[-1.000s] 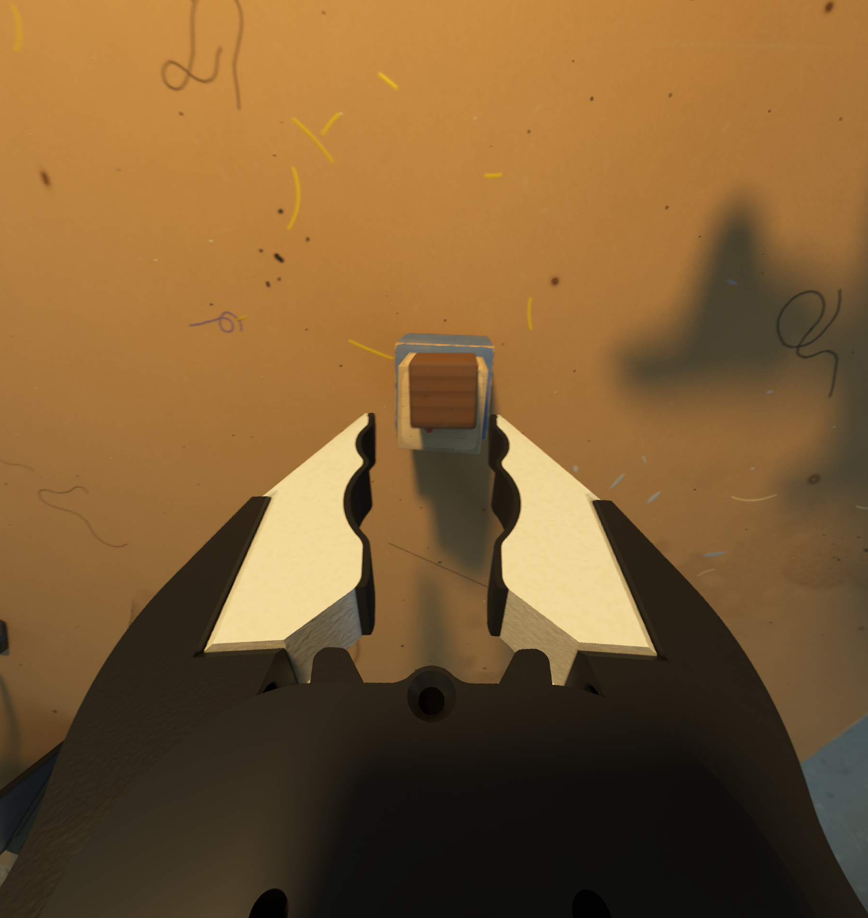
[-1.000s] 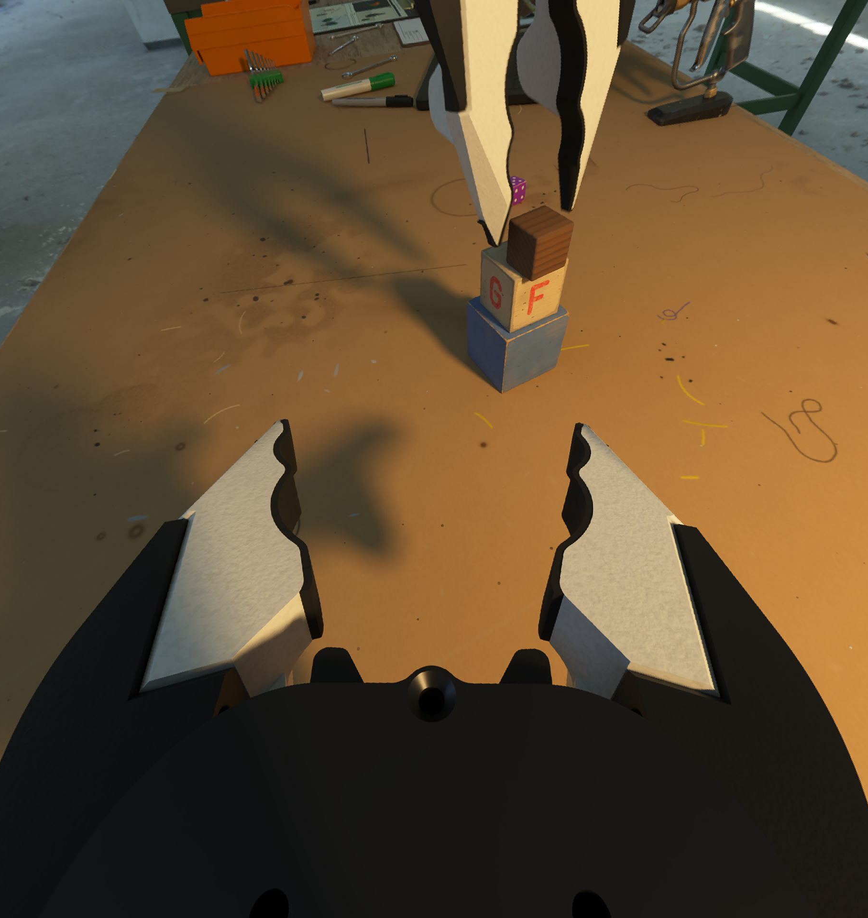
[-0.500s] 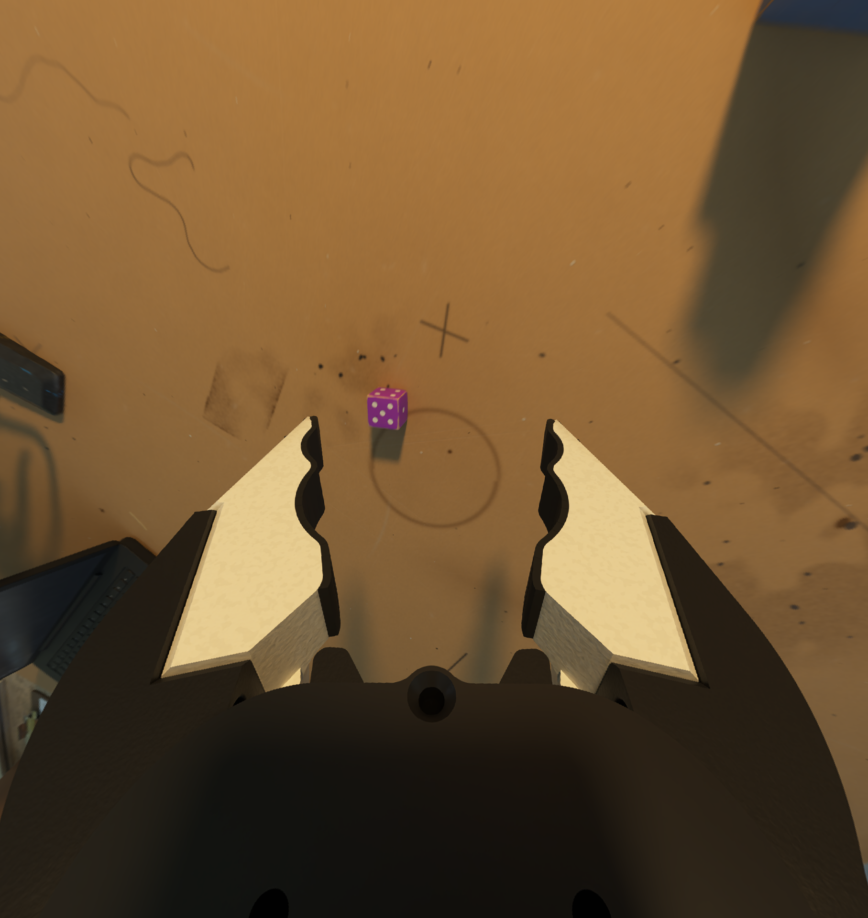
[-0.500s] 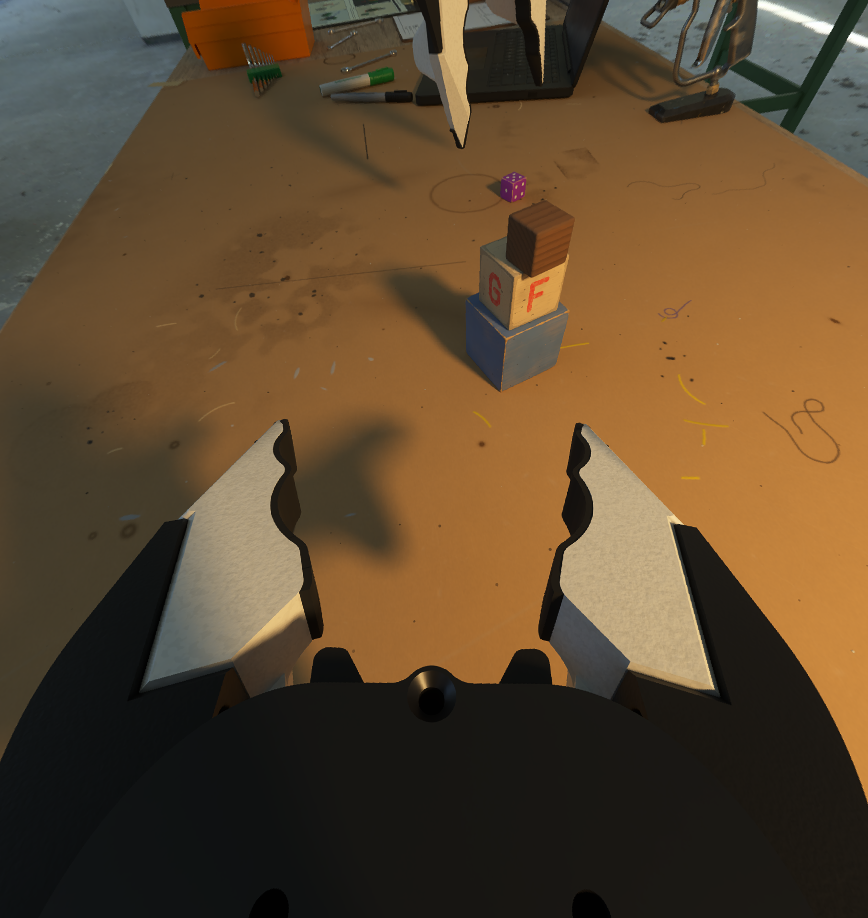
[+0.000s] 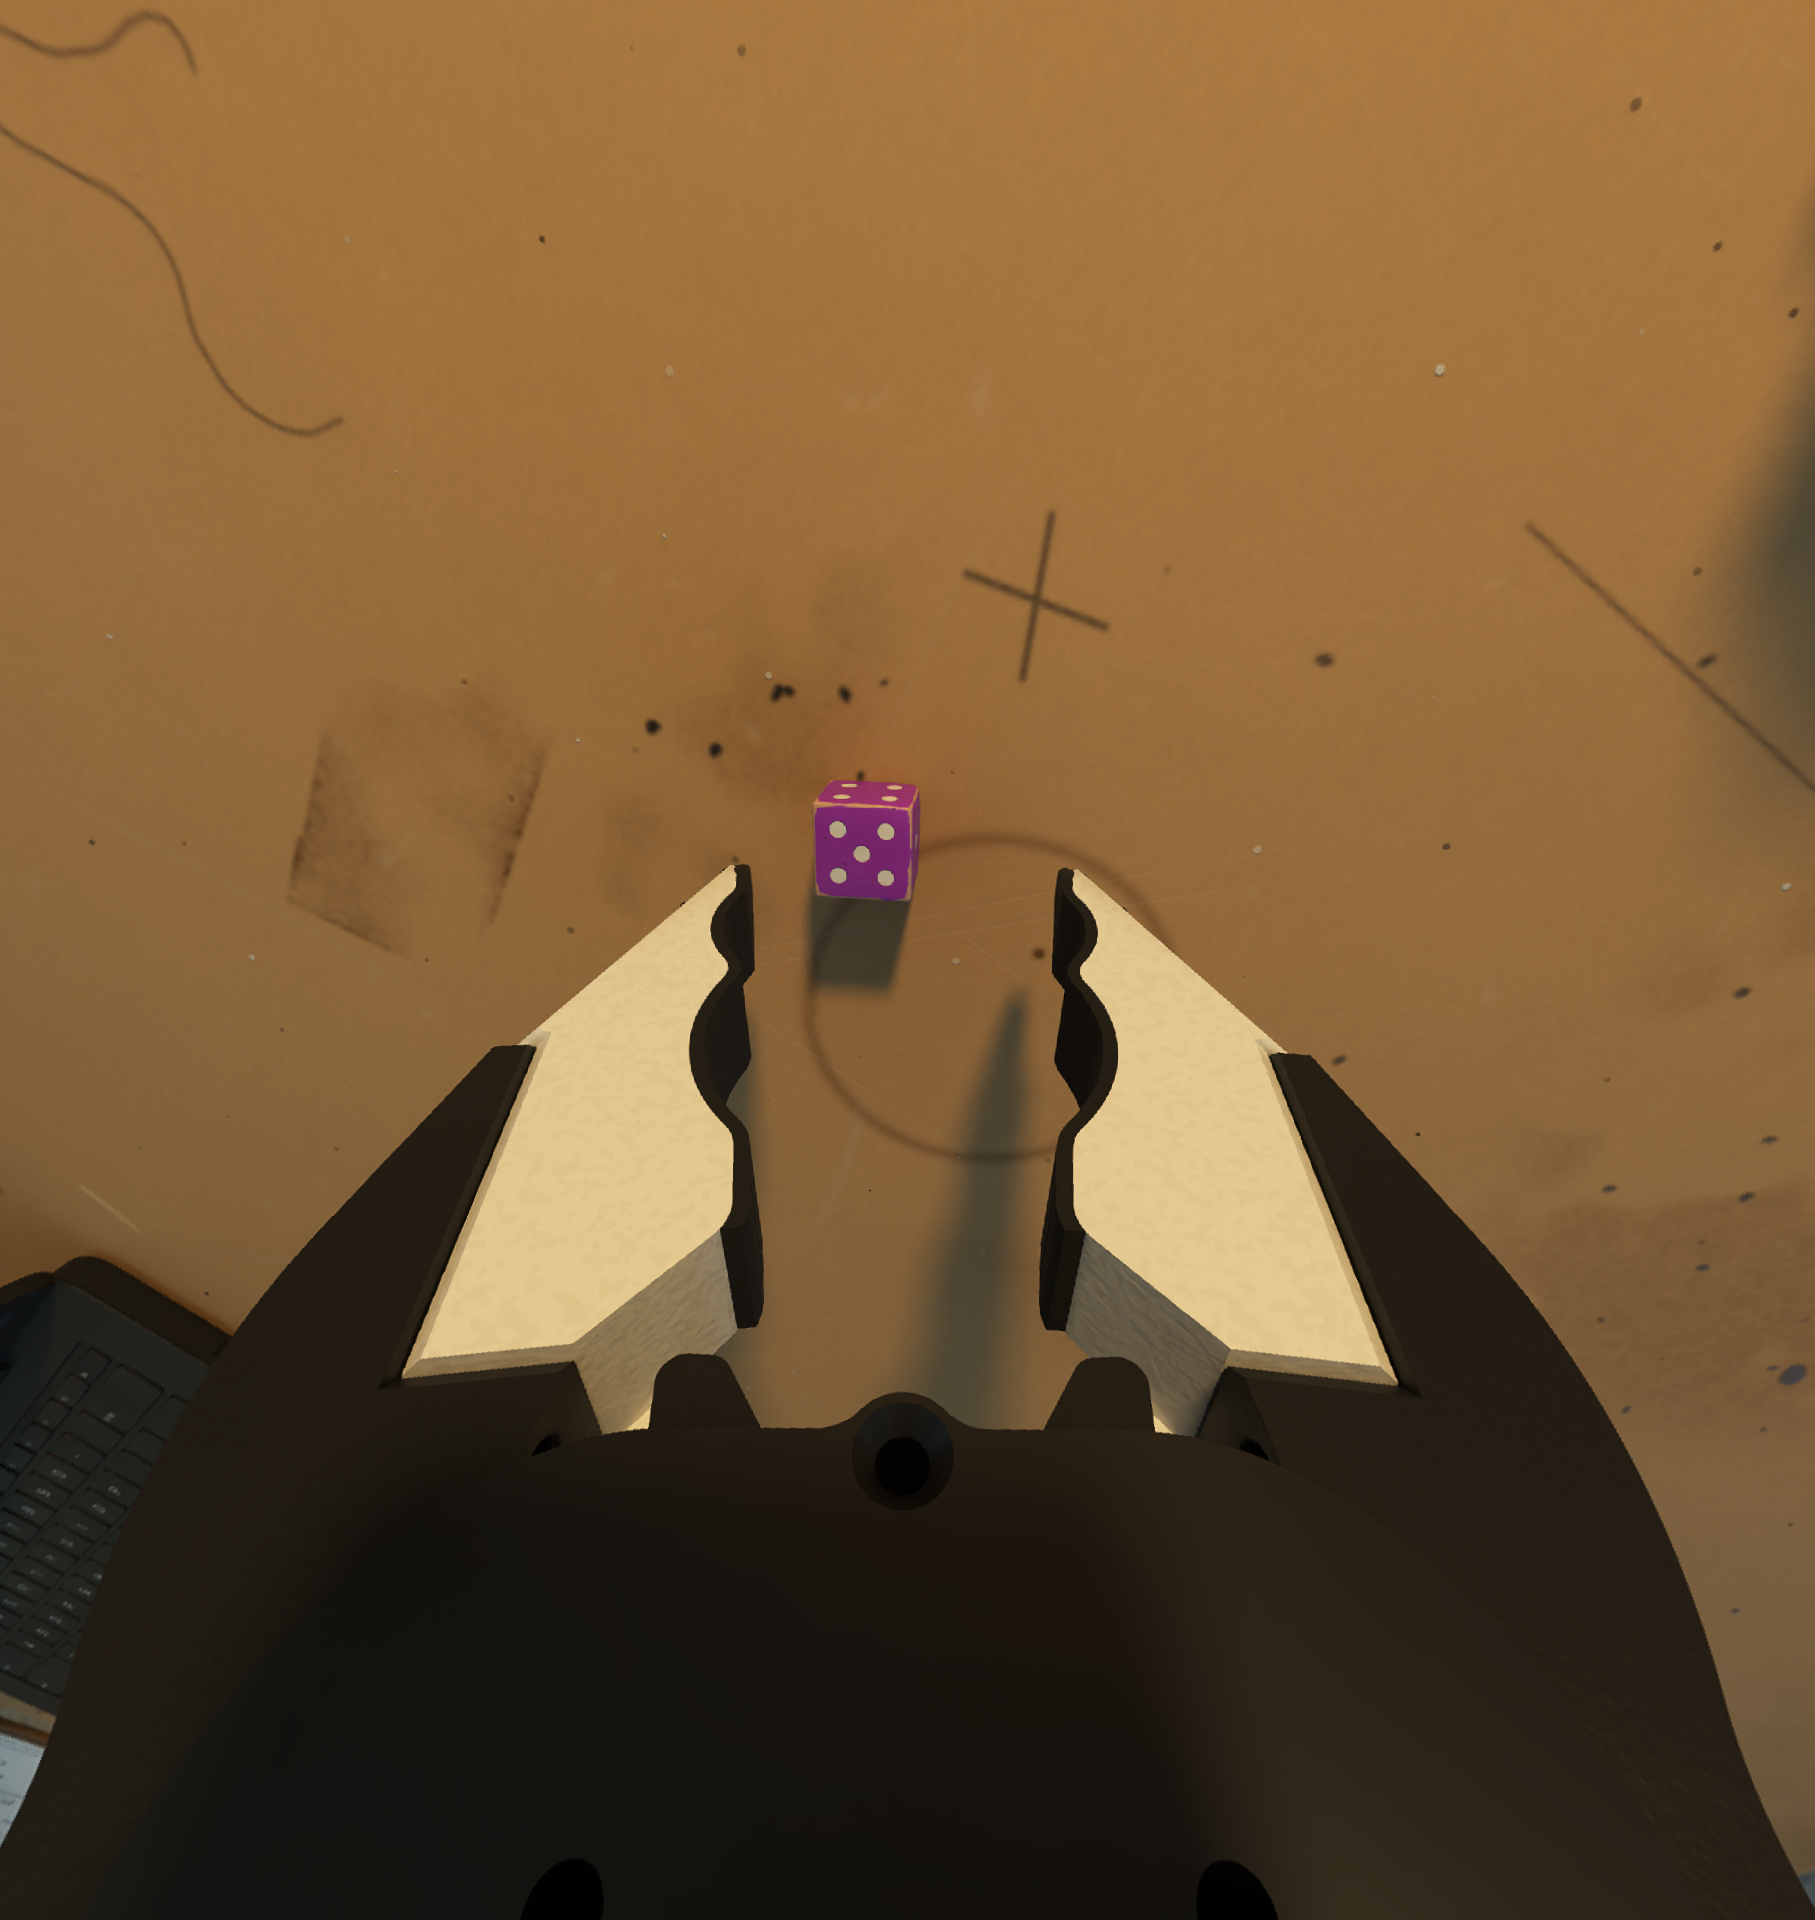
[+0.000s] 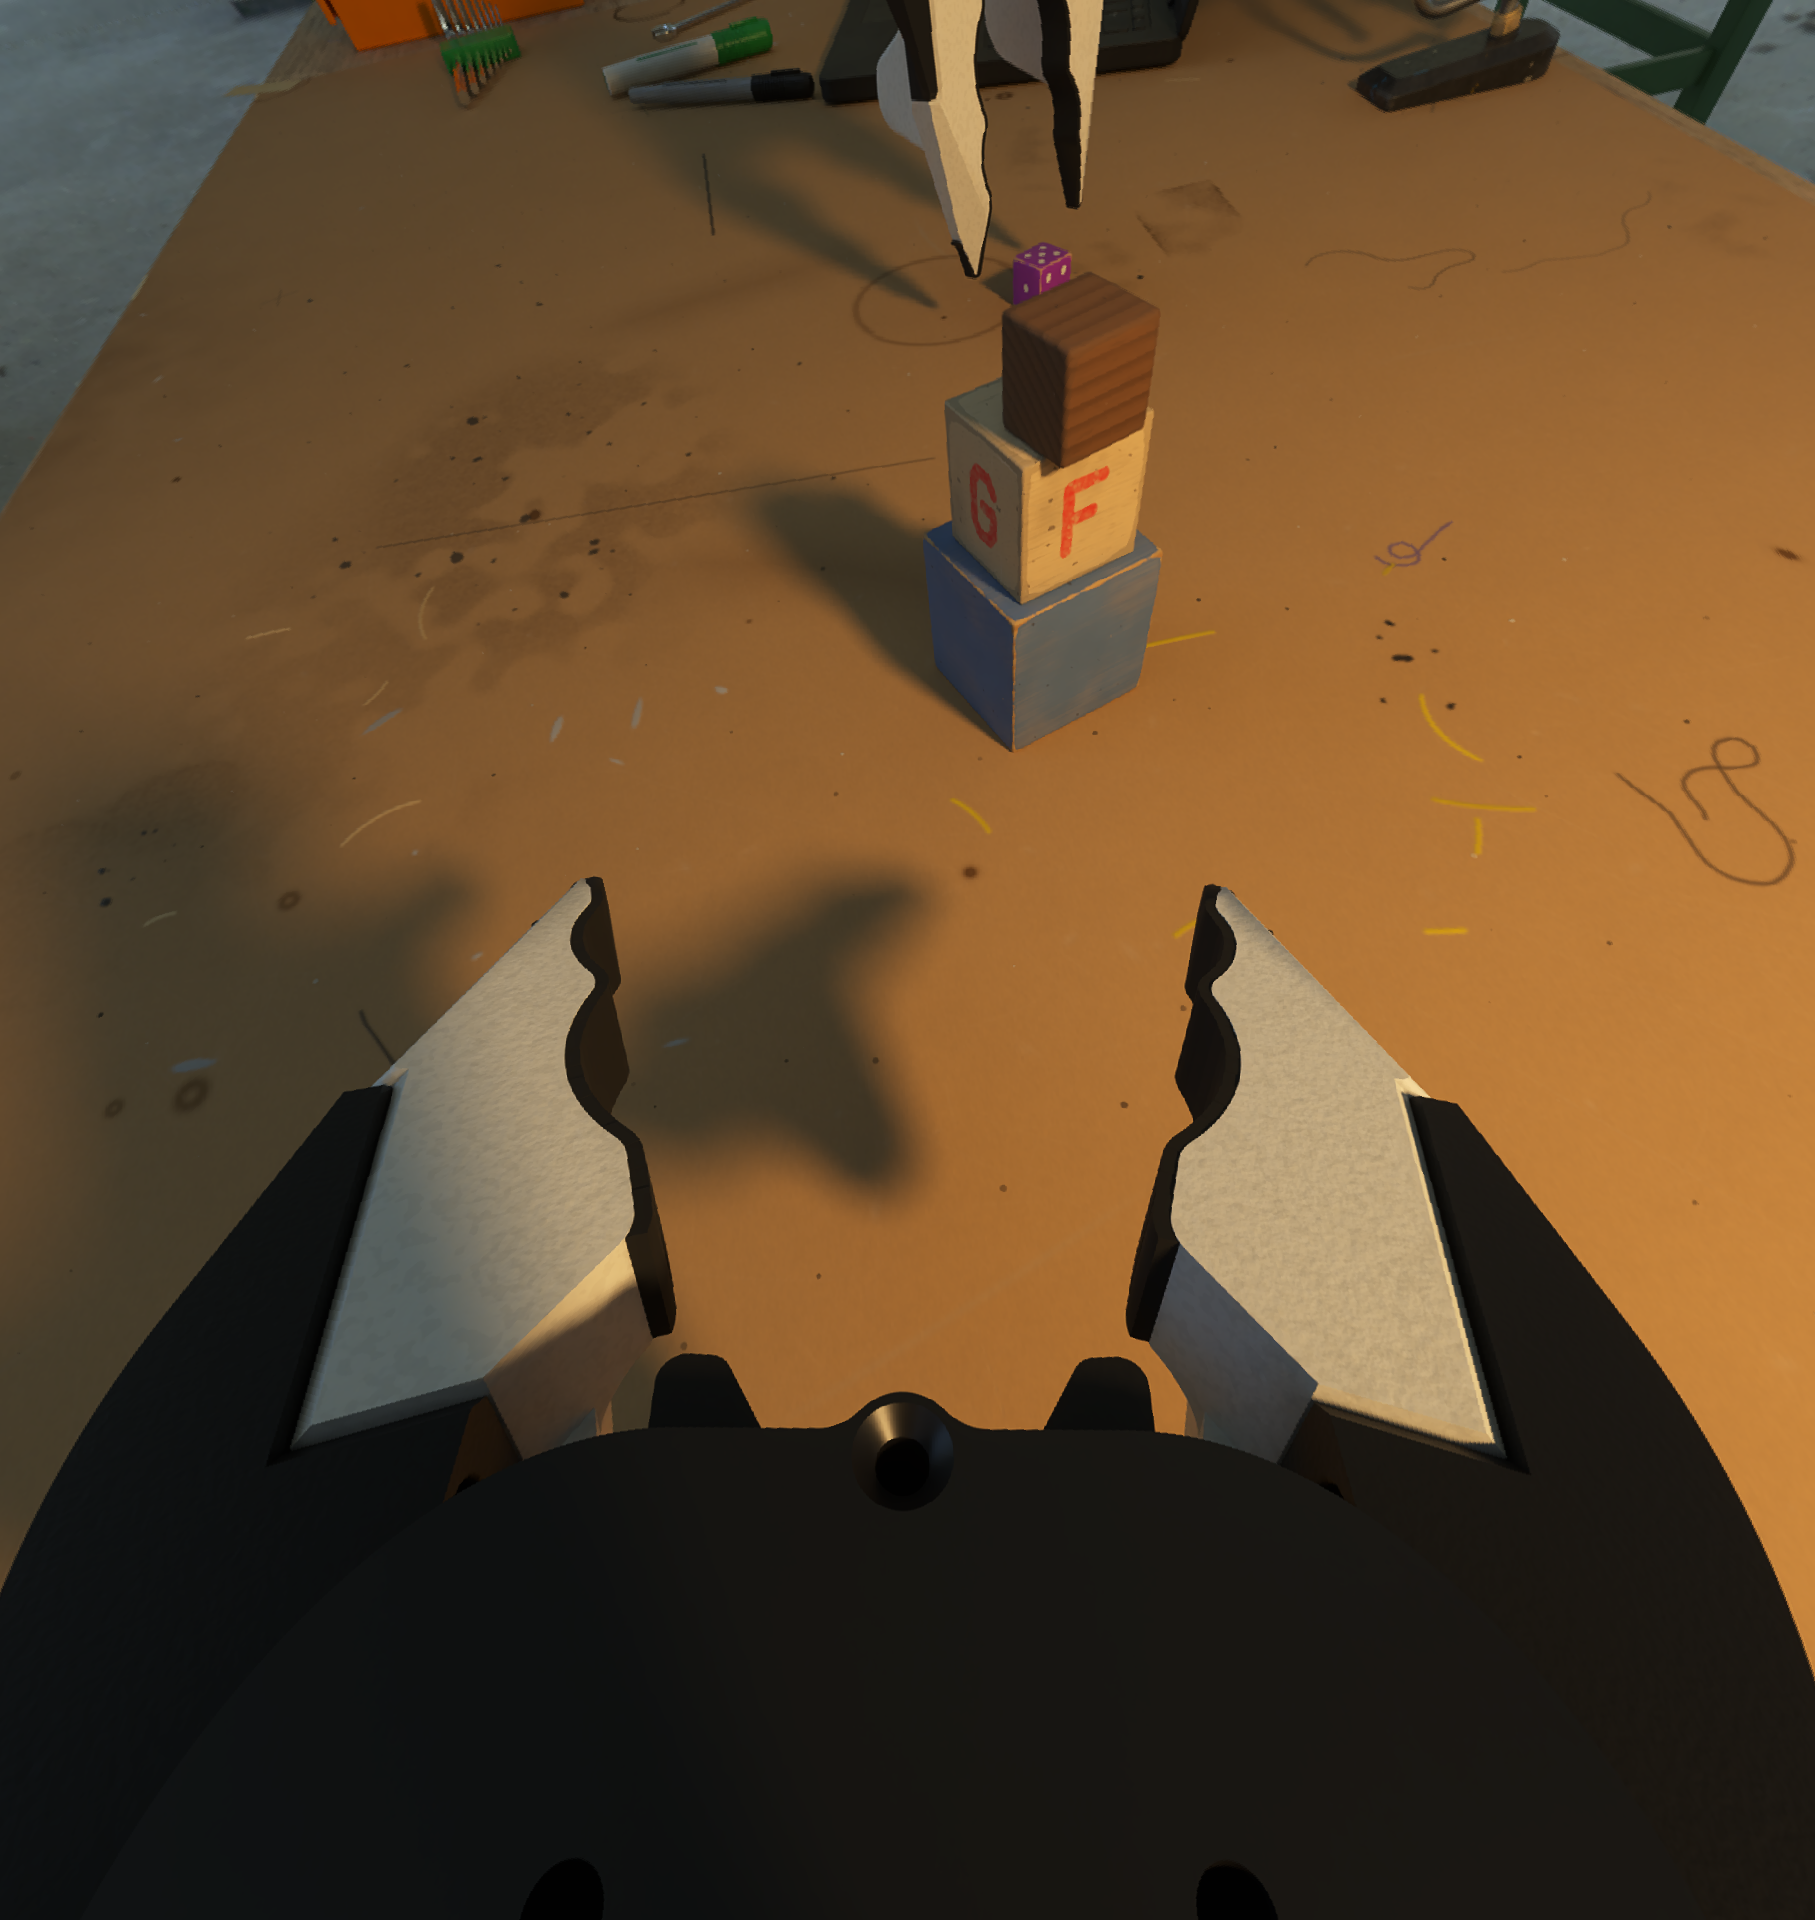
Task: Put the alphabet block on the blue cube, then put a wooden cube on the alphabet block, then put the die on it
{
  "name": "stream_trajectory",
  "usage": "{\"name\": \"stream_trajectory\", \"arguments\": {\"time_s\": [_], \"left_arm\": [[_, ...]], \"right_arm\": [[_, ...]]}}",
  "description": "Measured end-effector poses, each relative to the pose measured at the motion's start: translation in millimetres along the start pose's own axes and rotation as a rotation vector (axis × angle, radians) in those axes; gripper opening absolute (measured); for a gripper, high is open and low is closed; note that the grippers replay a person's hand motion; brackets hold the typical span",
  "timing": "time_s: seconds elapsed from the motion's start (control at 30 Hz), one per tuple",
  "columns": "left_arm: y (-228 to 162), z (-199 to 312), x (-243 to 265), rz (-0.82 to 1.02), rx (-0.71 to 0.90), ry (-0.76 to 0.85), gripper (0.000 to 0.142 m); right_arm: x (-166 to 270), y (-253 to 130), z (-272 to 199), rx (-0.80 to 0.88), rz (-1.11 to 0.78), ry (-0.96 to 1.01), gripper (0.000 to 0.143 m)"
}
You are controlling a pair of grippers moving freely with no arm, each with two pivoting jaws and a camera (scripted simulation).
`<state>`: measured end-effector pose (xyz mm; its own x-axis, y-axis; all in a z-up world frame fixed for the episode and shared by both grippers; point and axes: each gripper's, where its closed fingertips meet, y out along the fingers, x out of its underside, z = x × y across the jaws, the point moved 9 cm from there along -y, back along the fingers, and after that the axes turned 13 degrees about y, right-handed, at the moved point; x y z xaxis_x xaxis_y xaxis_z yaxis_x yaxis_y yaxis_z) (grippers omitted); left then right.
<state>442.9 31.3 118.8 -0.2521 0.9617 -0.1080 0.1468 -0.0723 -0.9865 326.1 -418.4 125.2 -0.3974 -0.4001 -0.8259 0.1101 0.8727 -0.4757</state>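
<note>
A stack stands on the table: a blue cube at the bottom, a pale alphabet block on it, a dark wooden cube on top. A small purple die with white dots lies on the table beyond the stack; it also shows in the right wrist view. My left gripper is open and empty, hanging above the die, which sits just ahead of the gap between its tips. In the right wrist view the left gripper shows pointing down over the die. My right gripper is open and empty, well short of the stack.
A laptop keyboard lies at the lower left of the left wrist view. At the table's far end are markers, a green tool set, an orange box and a black clamp base. Pen marks cover the table.
My left gripper left the stack, moved to the die and has come lower and closer to it, its jaws a little narrower. My right gripper tilted slightly, with the stack now nearer in view.
</note>
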Motion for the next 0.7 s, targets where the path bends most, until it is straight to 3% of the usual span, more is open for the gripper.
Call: {"name": "stream_trajectory", "arguments": {"time_s": [0.33,0.43,0.5,0.7], "left_arm": [[17,-9,2,-0.041,0.037,0.007,0.051],[19,-10,4,-0.05,0.046,0.004,0.039],[19,-11,4,-0.047,0.057,-0.004,0.021],[-7,-6,-17,0.03,0.032,-0.054,0.021]], "right_arm": [[2,-1,6,-0.011,0.01,0.025,0.11],[3,0,6,-0.012,0.007,0.028,0.11],[2,0,6,-0.01,0.009,0.028,0.11],[2,0,6,-0.016,0.005,0.026,0.11]]}}
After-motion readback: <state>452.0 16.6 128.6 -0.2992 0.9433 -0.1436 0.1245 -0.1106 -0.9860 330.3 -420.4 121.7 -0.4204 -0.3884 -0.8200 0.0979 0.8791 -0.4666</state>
